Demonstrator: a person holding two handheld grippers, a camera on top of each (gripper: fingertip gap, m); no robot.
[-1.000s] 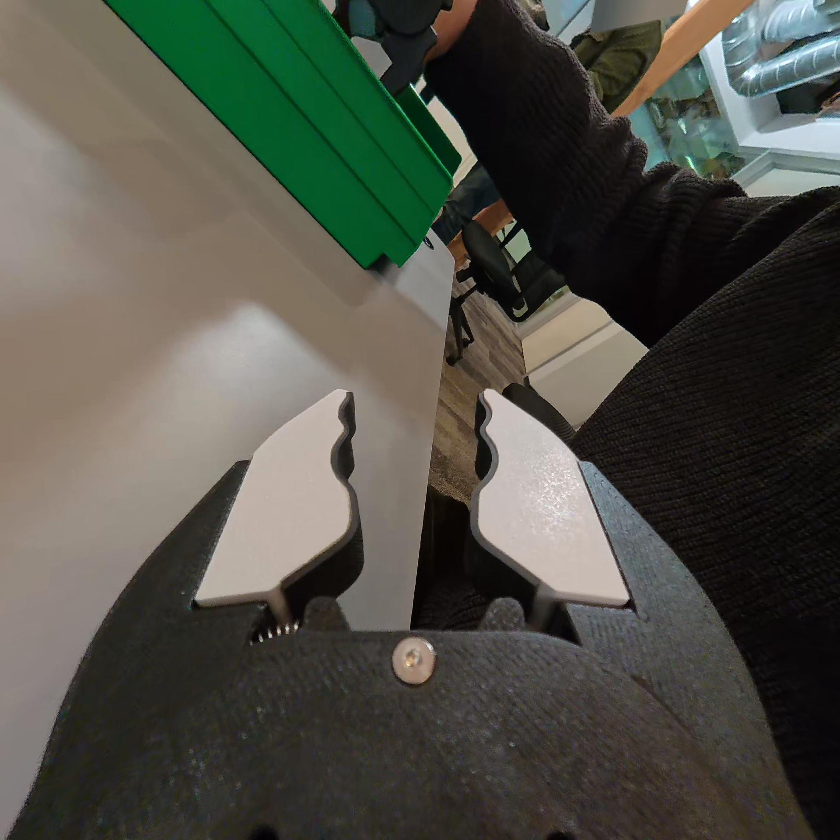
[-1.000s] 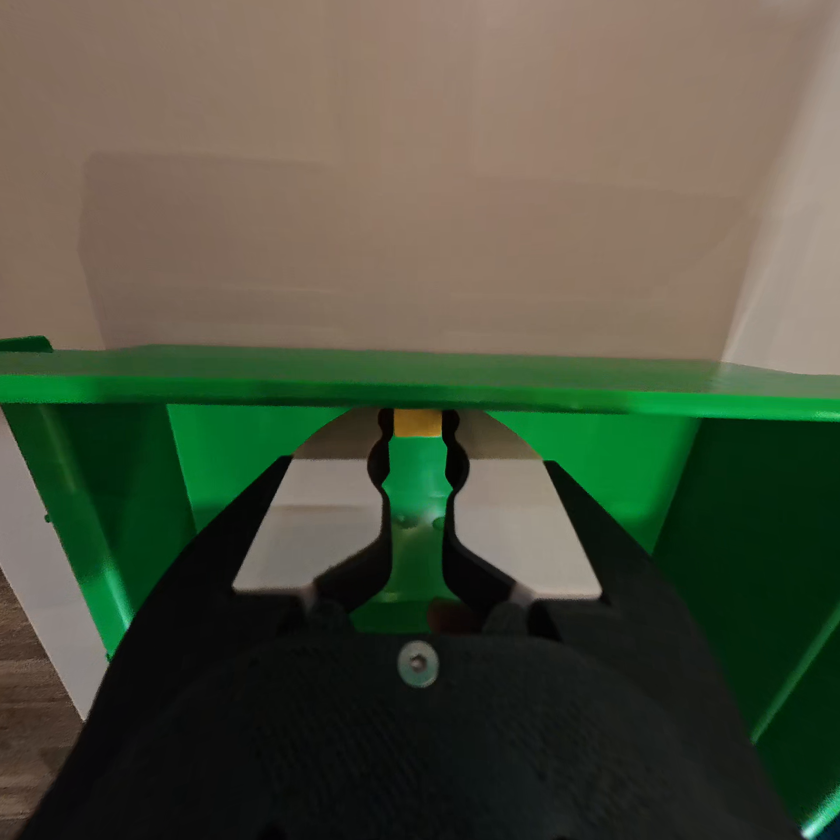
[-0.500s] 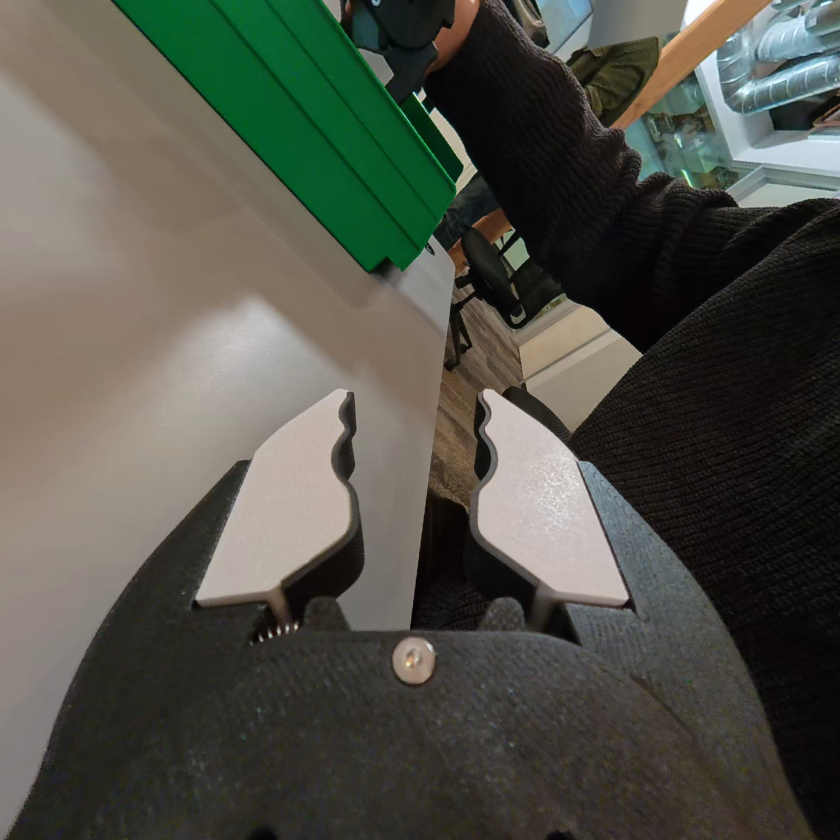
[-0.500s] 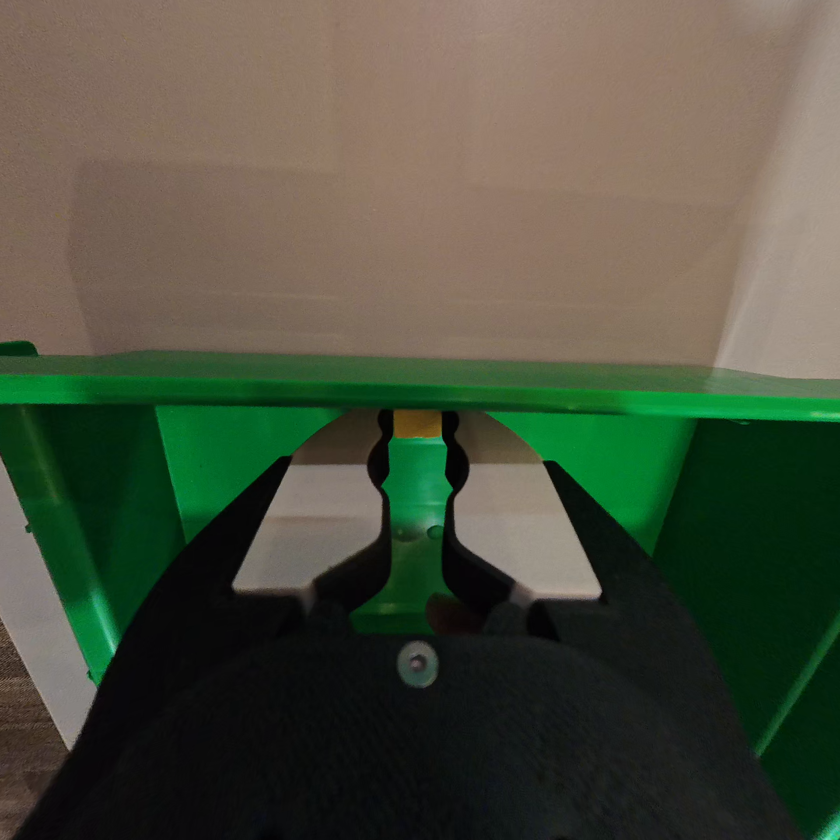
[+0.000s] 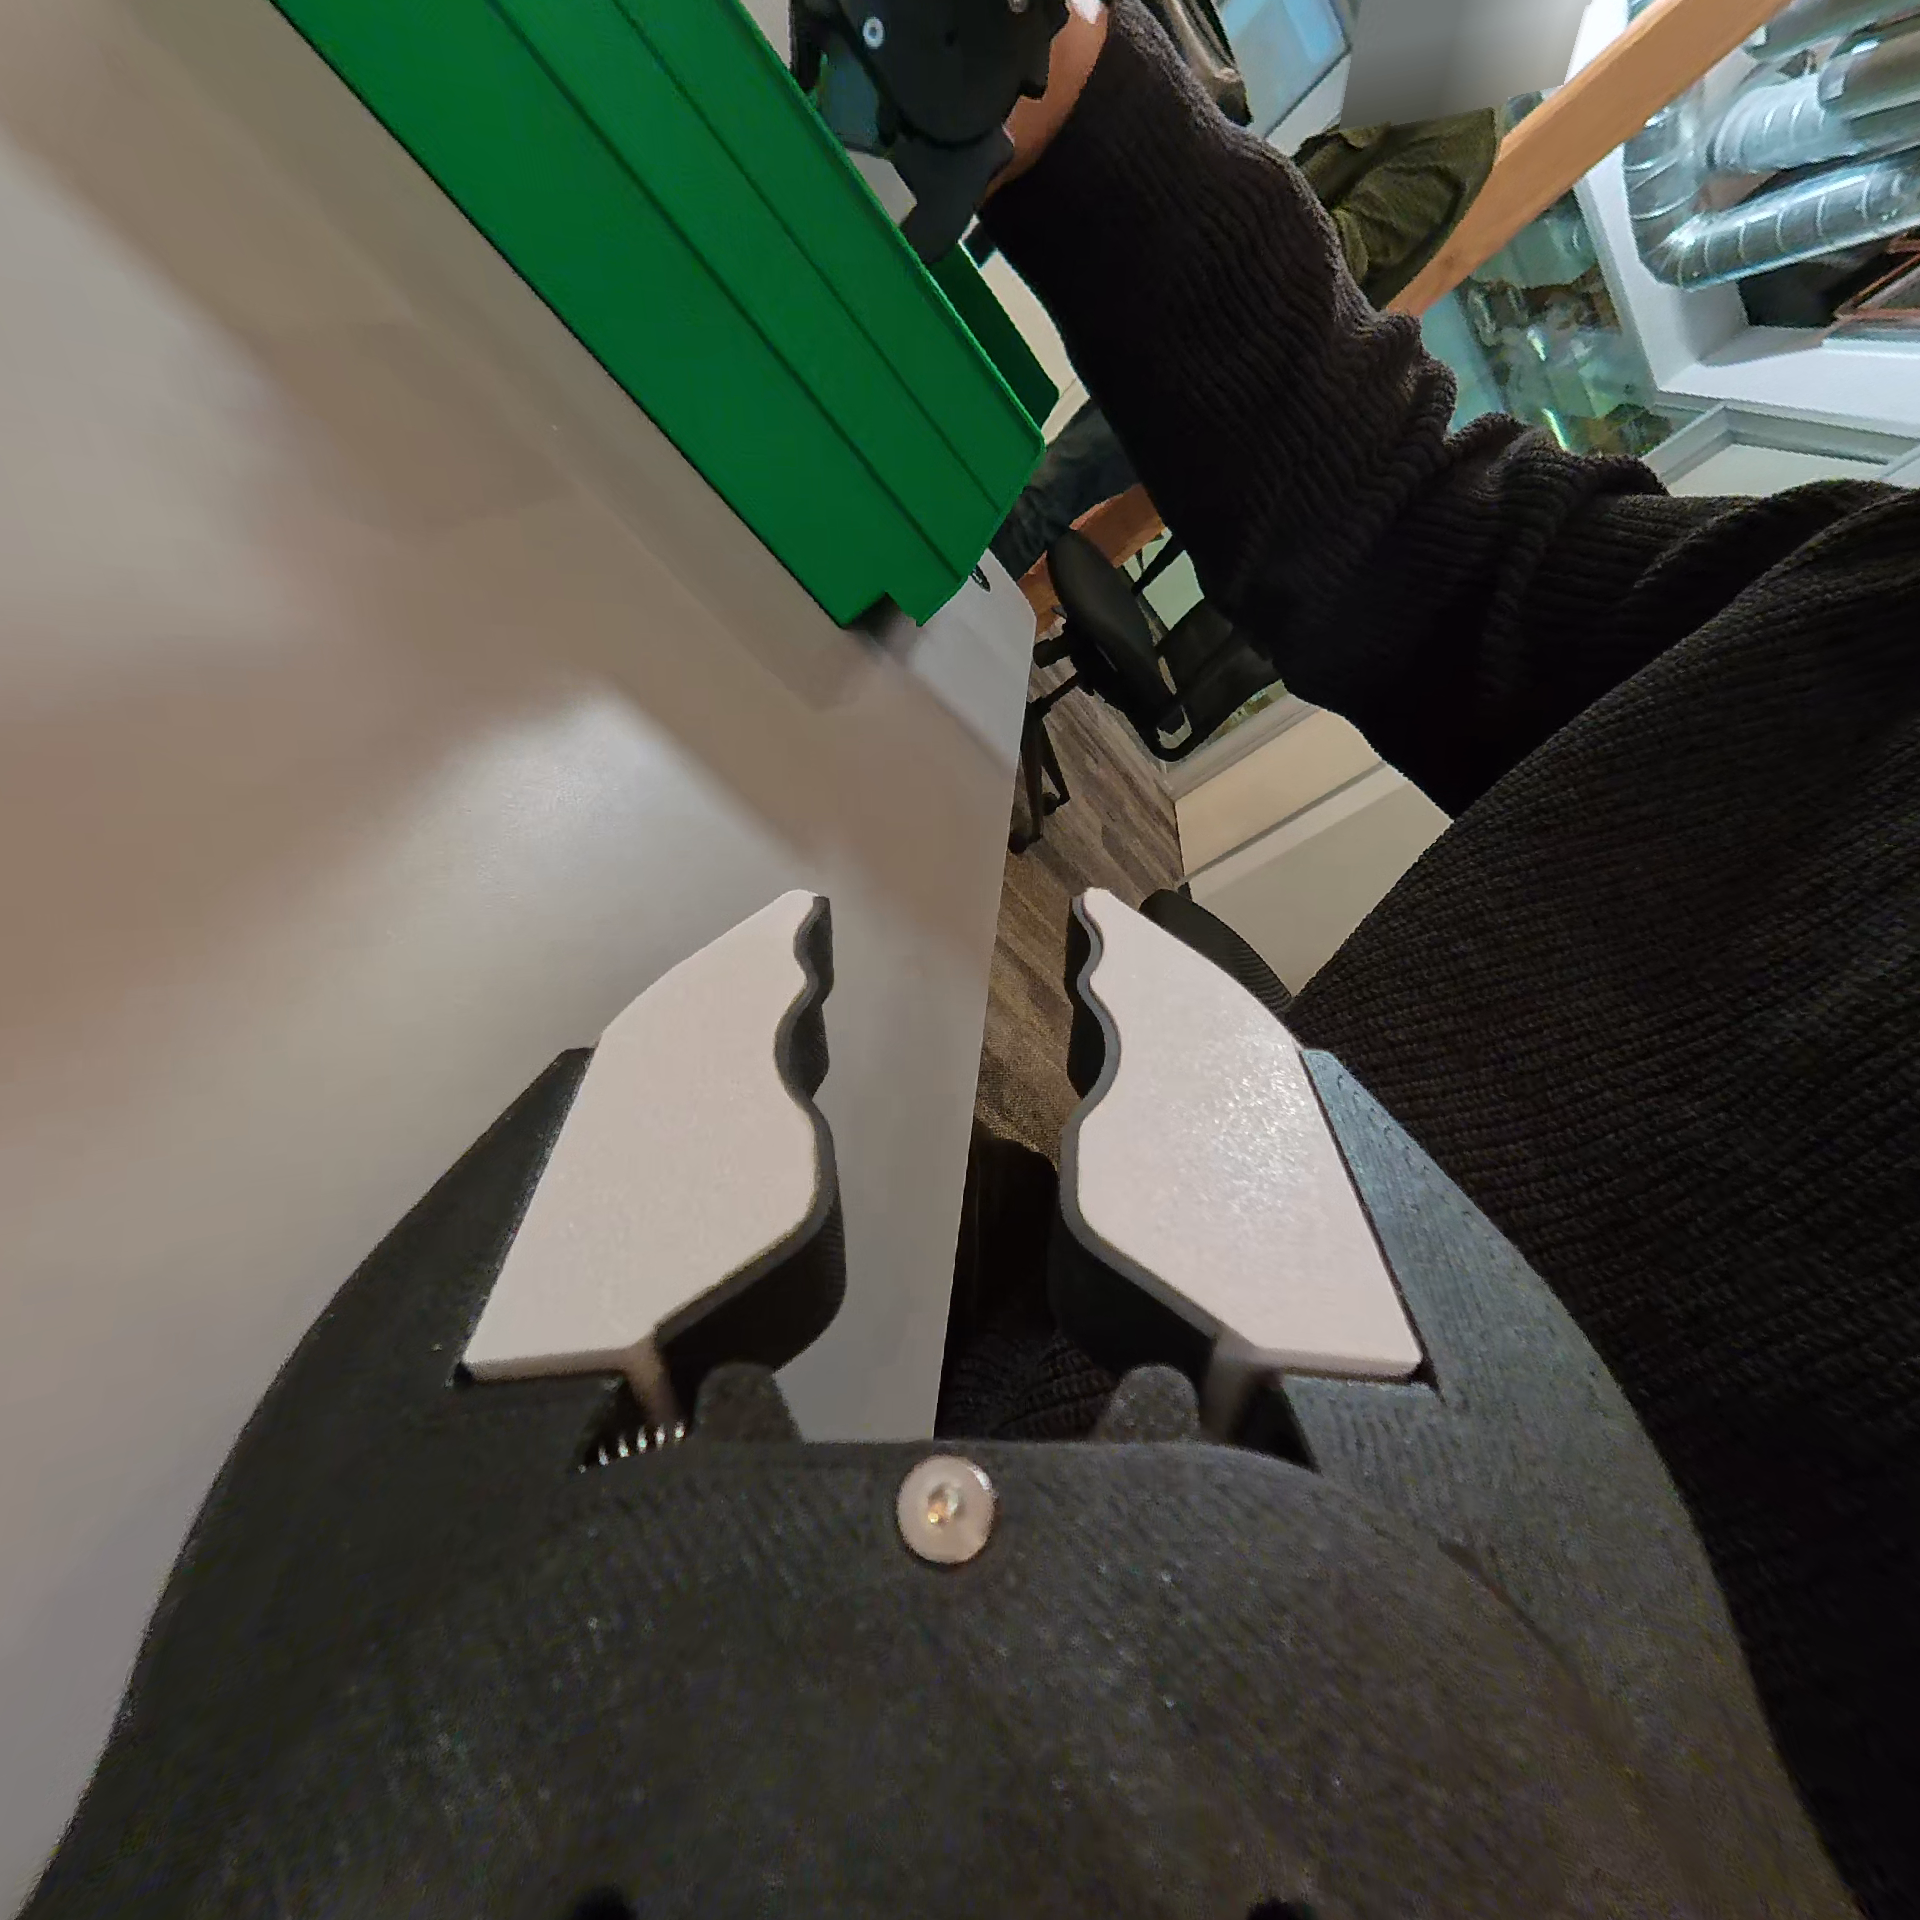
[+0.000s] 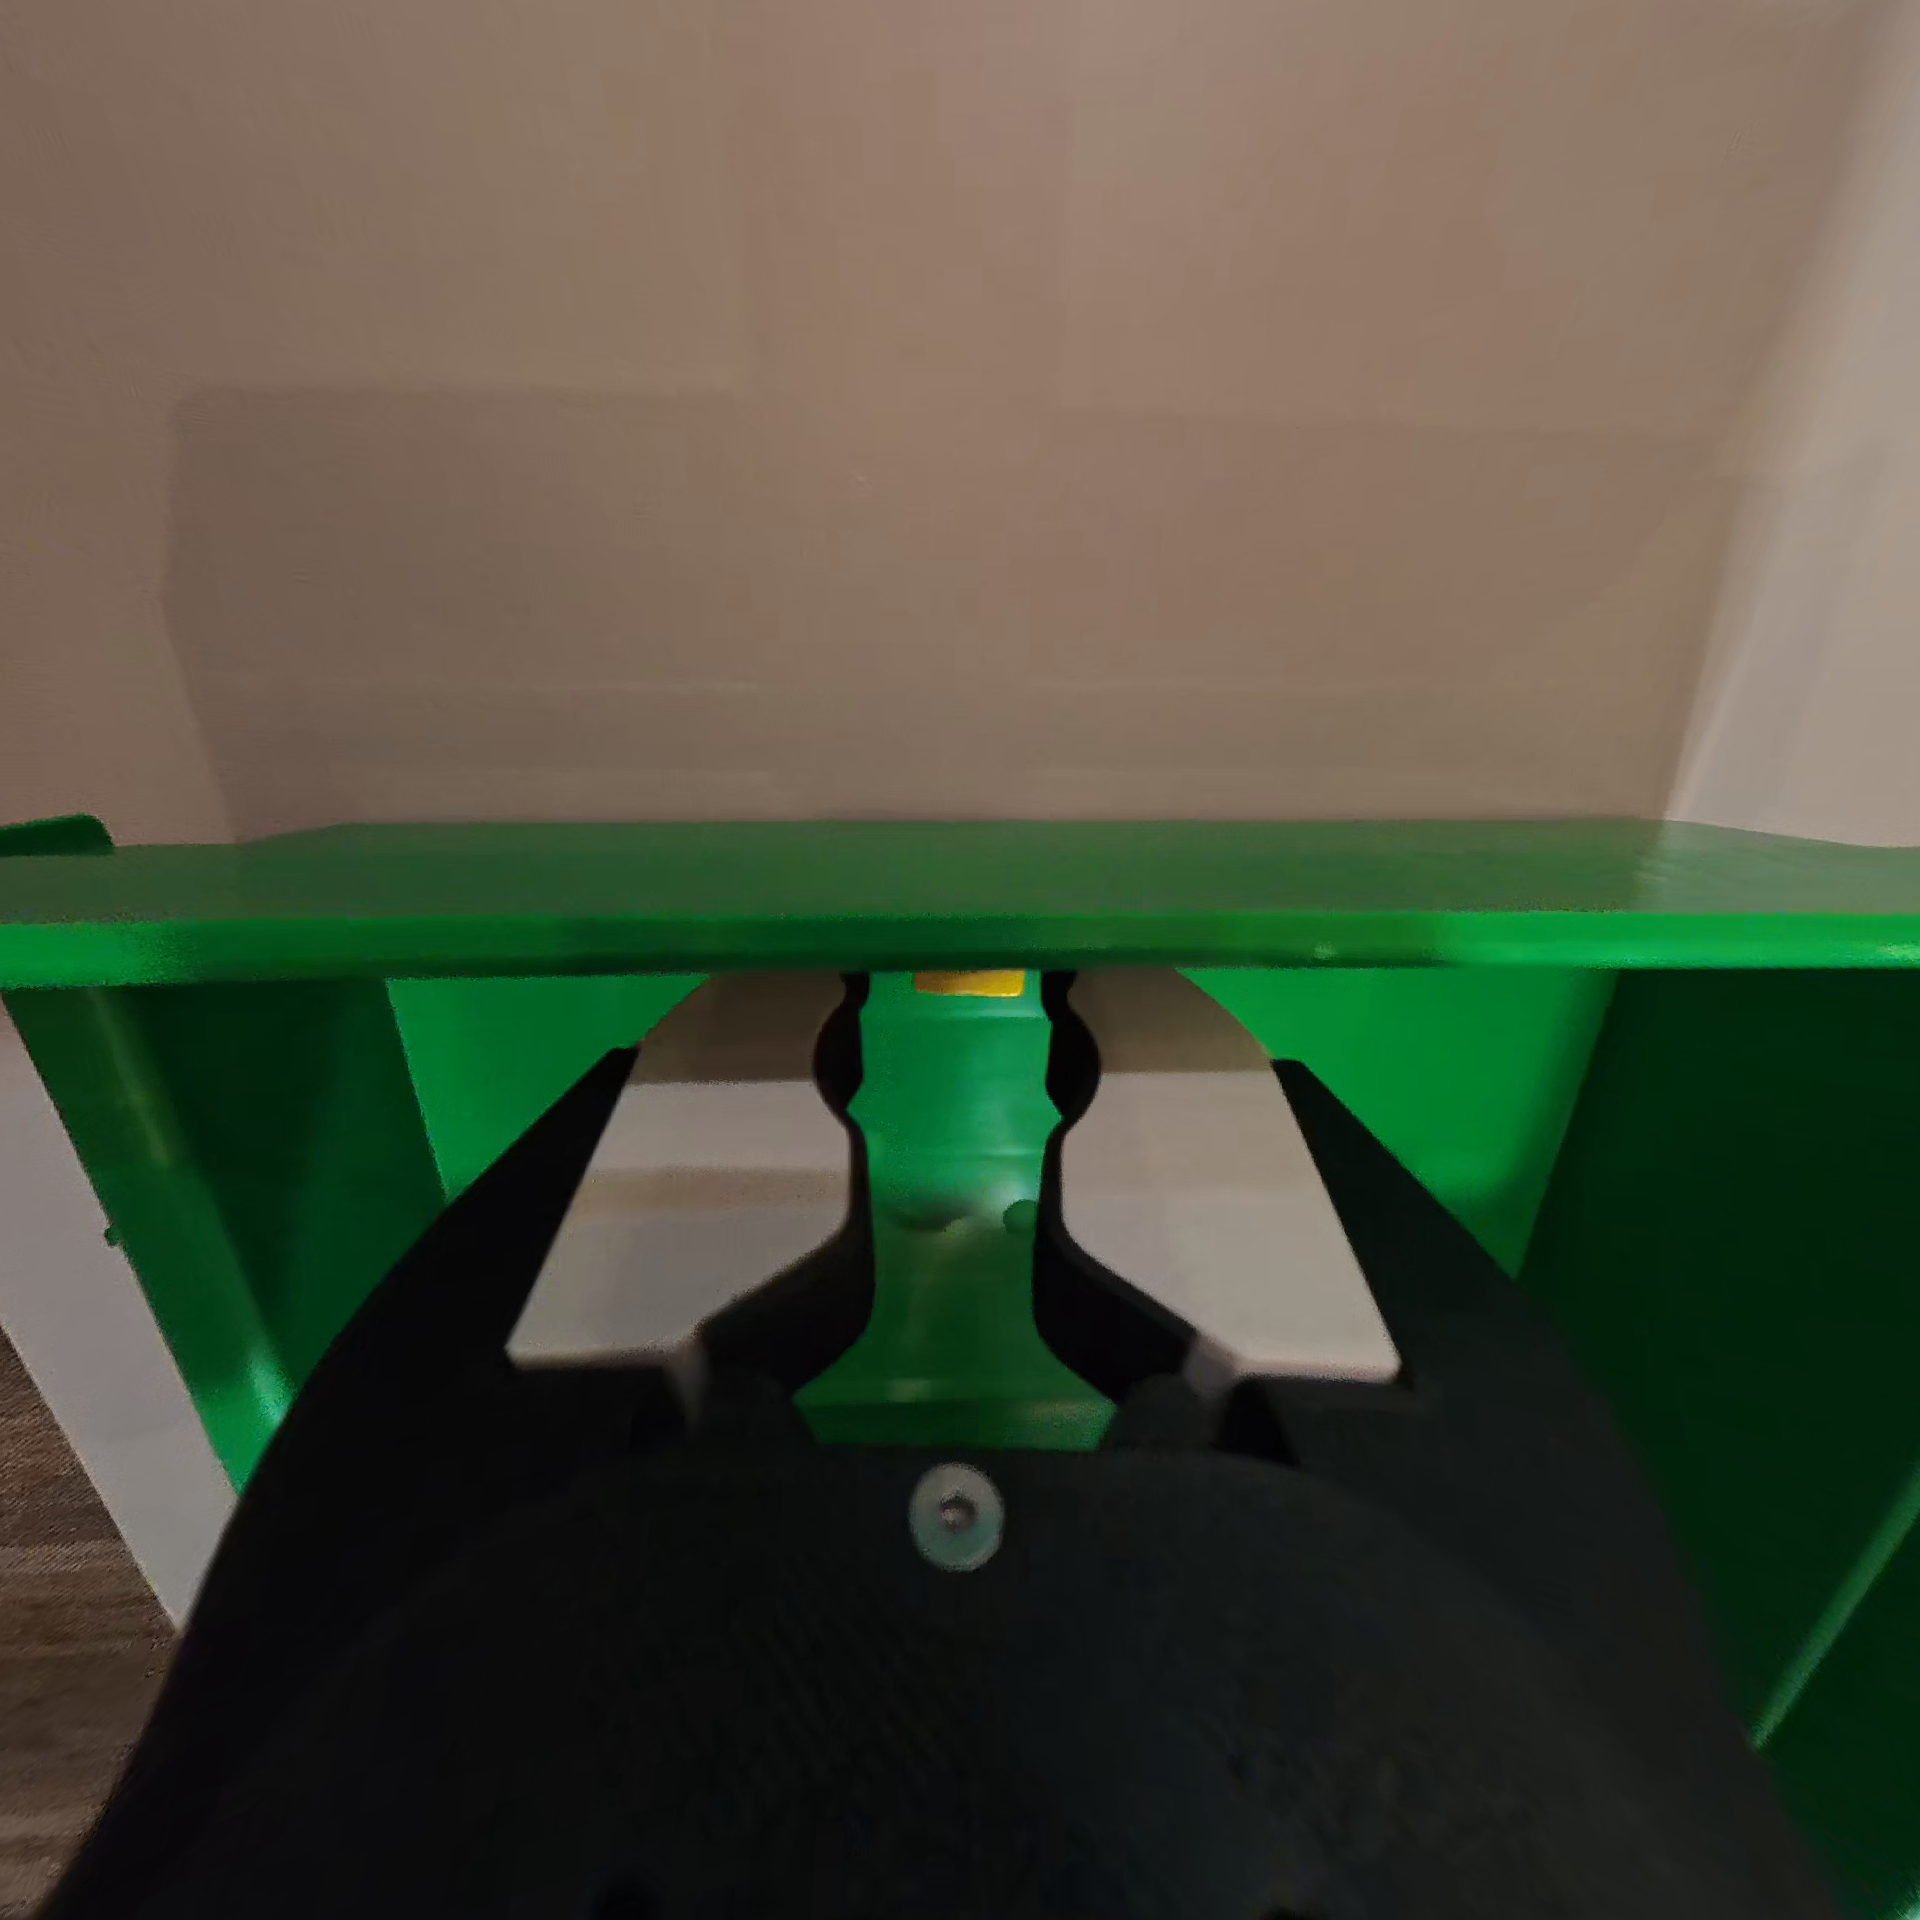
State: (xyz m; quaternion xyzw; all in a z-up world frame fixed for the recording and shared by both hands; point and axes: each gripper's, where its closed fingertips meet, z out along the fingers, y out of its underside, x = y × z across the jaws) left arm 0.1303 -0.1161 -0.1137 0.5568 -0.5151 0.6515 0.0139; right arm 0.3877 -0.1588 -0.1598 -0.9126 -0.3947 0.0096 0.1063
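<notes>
Table: white top (image 5: pixel 312 831) fills the left of the left wrist view, its edge running up between the two fingers of that view's own tool.
Green bin: long green plastic bin (image 5: pixel 665 270) lies on the table well ahead of the left gripper, at the upper left of its view; in the right wrist view the bin (image 6: pixel 1714 1299) surrounds the fingers, with a flat green rim across the frame just above the fingertips and green walls on both sides.
Left gripper: left gripper (image 5: pixel 948 925) hangs at the table edge, fingers spread with a clear gap, nothing between them; the left finger (image 5: pixel 675 1143) is over the tabletop, the right one over the floor and a dark knitted garment.
Sleeve: black knitted sleeve (image 5: pixel 1247 343) reaches from the right of the left wrist view up to the bin's near end, where a black tool body shows.
Chair: black office chair (image 5: pixel 1122 644) stands on the wood-look floor beyond the table corner.
Right gripper: right gripper (image 6: pixel 954 987) is inside the bin, pointing at its far wall; the fingers stand somewhat apart and clasp nothing.
Yellow piece: small yellow piece (image 6: pixel 968 982) sits just under the rim, right between the right gripper's fingertips but farther back; whether they touch it cannot be told.
Wall: plain beige surface (image 6: pixel 935 416) fills the view above the bin.
</notes>
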